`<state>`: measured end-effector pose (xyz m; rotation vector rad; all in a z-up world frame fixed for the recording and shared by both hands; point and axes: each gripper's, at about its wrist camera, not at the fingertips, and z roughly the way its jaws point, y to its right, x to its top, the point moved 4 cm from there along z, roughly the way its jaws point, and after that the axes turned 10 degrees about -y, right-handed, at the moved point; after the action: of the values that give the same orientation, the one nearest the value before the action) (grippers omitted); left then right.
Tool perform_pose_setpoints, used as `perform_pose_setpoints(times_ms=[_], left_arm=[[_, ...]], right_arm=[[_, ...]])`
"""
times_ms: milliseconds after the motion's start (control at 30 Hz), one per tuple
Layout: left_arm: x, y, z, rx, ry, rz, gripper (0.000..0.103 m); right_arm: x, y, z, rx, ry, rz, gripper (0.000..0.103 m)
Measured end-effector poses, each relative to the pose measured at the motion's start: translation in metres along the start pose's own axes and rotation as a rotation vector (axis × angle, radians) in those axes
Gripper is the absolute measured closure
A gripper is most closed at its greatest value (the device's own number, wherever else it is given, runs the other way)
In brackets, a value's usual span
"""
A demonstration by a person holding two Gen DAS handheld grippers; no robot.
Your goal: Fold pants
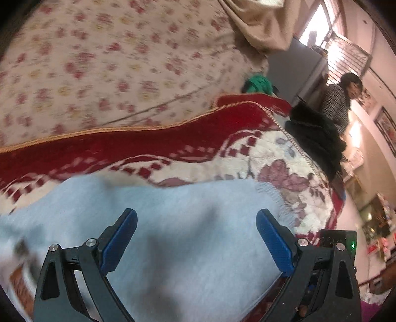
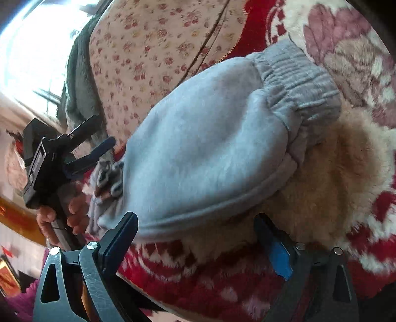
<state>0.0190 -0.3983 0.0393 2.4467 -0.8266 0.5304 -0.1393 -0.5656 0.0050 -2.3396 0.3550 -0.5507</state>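
Note:
The light blue-grey pants lie on a red and cream flowered blanket. My left gripper hovers just over the fabric, blue pads wide apart, nothing between them. In the right wrist view the pants form a rounded bundle, with the ribbed elastic waistband at the upper right. My right gripper stands open at the bundle's near seam, which lies between its fingers ungripped. The left gripper, held by a hand, shows open at the bundle's left end.
A pale flowered sheet covers the bed beyond the blanket. A green item and a black garment lie at the bed's far edge. A person stands there by a bright window. Beige cloth hangs above.

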Motion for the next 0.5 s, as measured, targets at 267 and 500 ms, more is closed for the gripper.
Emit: perform_pose_setpoints(times_ms=[267,500], left_arm=[[0.034,0.03,0.056,-0.101,-0.179,0.227,0.004],[0.04,0.042,0.103,-0.108,-0.347,0.346,0.004]], right_arm=[[0.012,-0.001,0.006,0.022,0.065,-0.044,0.004],[0.021,-0.005,0.008,0.053,0.086,-0.066,0.004]])
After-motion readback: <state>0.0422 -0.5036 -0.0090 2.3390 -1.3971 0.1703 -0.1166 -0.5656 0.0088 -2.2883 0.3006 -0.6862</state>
